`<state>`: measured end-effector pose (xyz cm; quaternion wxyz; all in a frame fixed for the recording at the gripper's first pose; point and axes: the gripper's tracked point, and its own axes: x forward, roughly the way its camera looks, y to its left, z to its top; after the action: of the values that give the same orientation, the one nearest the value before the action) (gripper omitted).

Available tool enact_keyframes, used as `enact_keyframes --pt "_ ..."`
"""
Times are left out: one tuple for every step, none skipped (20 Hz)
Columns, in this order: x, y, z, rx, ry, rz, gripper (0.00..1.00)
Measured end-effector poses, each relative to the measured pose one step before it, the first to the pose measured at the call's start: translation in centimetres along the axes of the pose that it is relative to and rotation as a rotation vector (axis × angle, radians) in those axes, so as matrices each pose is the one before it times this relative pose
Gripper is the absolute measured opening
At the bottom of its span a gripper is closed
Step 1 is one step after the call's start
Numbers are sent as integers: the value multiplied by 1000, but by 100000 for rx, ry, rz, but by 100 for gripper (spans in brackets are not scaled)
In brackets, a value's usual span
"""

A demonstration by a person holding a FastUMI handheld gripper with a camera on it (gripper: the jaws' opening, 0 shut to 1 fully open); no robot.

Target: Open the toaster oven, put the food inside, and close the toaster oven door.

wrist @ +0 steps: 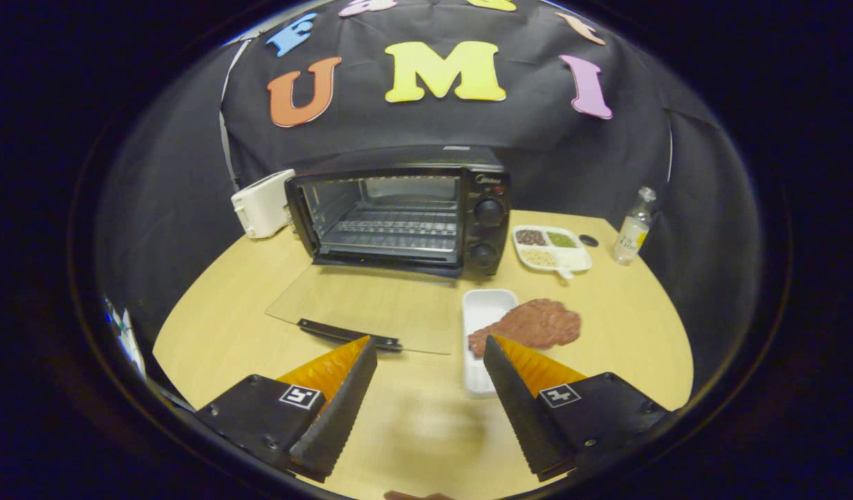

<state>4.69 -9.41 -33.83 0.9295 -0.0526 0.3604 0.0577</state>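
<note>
Gripper (pixel 429 354) open; one toaster oven (pixel 405 212), one meat slab (pixel 530 325).

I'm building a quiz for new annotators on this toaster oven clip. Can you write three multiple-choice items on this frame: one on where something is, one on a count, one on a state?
1. Where does the meat lie?
A. On the oven rack
B. Partly over the white tray's edge, just ahead of the right finger
C. In the divided dish

2. How many knobs show on the toaster oven's front?
A. Two
B. Four
C. Five

3. How does the oven door stand?
A. Shut
B. Half raised
C. Folded fully down onto the table

Answers:
1 B: the brown slab hangs from the tray onto the table beside the fingertip.
2 A: two round knobs sit one above the other right of the cavity.
3 C: the glass lies flat, its handle nearest the gripper, whose fingers stand open with nothing between them.
</note>
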Motion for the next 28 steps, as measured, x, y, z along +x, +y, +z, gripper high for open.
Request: enact_keyframes --pt "-131 -1330 278 305 1082 -387 99" --pt "-106 -1195 413 614 636 79 99" --pt "-3 -1549 469 313 157 -1628 99" --pt "124 -1838 441 189 -393 -2574 99" --pt "333 -1362 550 505 -711 -1185 99" --pt "514 -854 122 1108 862 762 99" --pt "592 -574 -50 2695 2077 2607 99" --pt "628 -338 -152 3714 1569 3498 99" --pt "648 -68 223 1271 10 3620 97" --pt "680 -330 -9 144 441 2406 94" --pt "580 -299 -276 719 1014 1282 86" --pt "649 -164 -606 774 2075 1366 84" --pt "493 128 -433 1325 2226 2401 83" --pt "566 393 -261 2149 1659 3078 82" --pt "396 405 -228 2322 1461 3289 80" --pt "316 -215 -155 2426 873 785 79" --pt "350 -532 -52 2240 797 -1109 66" --pt "-80 -128 -195 4408 1193 1917 54" --pt "-141 563 68 6459 1683 4640 42" --pt "-351 666 -432 5571 2179 5697 30" --pt "-436 830 -414 3519 2240 4925 17" --pt "-526 199 -546 -504 1829 1334 13" --pt "-584 115 -132 -2834 909 314 11" --pt "-498 196 -430 -1945 710 377 10" --pt "-303 236 -311 -2450 479 -10 10" --pt "-246 143 -594 -2168 353 -293 9" --pt "-346 288 -120 -1892 -499 -541 8" --pt "-498 393 37 -2088 -1012 -471 8"
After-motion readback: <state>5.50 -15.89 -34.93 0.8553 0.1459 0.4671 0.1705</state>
